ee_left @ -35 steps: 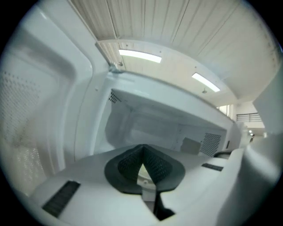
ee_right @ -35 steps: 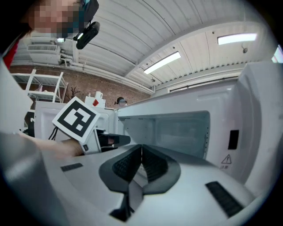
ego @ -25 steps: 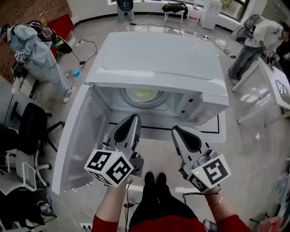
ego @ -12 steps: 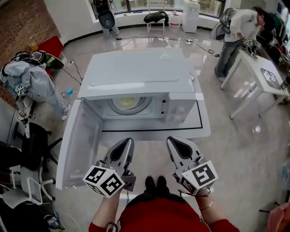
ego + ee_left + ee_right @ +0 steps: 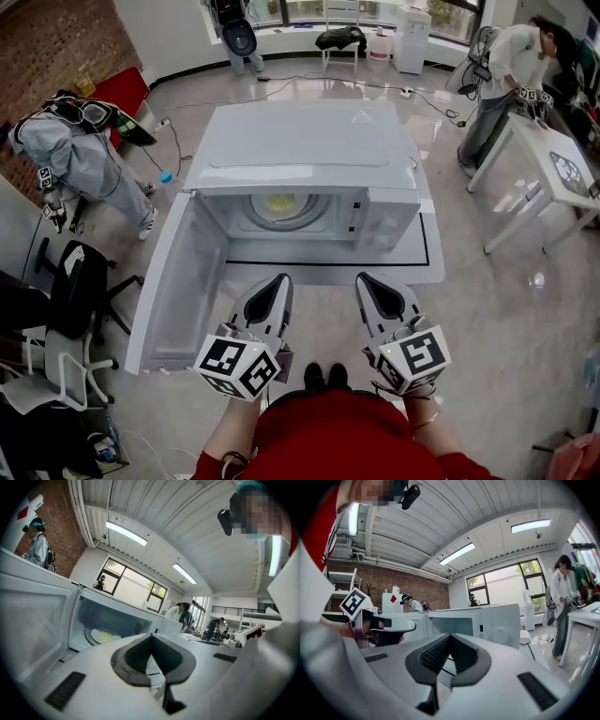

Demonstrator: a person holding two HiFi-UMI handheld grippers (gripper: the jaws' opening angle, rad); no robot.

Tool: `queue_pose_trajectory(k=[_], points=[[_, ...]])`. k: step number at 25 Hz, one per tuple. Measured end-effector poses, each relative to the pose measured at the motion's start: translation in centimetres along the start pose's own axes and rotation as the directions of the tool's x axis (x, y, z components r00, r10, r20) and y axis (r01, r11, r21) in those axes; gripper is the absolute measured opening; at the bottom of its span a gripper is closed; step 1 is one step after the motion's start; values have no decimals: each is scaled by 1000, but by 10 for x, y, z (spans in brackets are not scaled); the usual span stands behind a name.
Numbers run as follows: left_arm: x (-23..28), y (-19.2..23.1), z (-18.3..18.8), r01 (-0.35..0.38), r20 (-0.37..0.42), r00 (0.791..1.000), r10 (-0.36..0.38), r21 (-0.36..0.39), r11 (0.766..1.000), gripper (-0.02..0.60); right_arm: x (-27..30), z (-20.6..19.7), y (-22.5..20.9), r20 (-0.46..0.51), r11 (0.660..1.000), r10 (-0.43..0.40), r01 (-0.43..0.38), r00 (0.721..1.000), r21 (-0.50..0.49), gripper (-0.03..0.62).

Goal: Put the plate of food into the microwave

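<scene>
The white microwave (image 5: 300,150) stands on a low white table (image 5: 427,270), with its door (image 5: 173,281) swung wide open to the left. Inside, on the turntable, sits the plate of yellow food (image 5: 281,203); the left gripper view also shows the plate (image 5: 106,636). My left gripper (image 5: 277,279) and right gripper (image 5: 366,277) hover side by side in front of the table, clear of the cavity. Both are shut with nothing between the jaws. In the right gripper view the microwave (image 5: 487,620) lies ahead and the left gripper (image 5: 389,627) shows at the left.
A black office chair (image 5: 75,277) and white chairs stand left of the open door. A person (image 5: 66,150) stands at the far left and another (image 5: 511,66) beside a white side table (image 5: 562,178) at the right. Cables cross the floor behind.
Both grippers have drawn back from the microwave's mouth toward my body and stayed shut. The plate stays inside and the door stays open.
</scene>
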State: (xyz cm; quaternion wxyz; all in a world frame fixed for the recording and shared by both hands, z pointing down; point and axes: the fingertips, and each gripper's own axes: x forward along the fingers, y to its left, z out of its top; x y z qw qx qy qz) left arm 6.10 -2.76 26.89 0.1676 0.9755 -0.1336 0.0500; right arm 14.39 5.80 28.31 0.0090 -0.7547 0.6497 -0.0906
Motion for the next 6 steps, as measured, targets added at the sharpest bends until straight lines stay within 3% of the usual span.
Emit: queue_pose_trajectory(k=[6], points=[[2, 4, -10, -47, -4, 999, 47, 90, 995, 8, 3, -7, 0, -1, 999, 1, -1, 1000, -33, 14]])
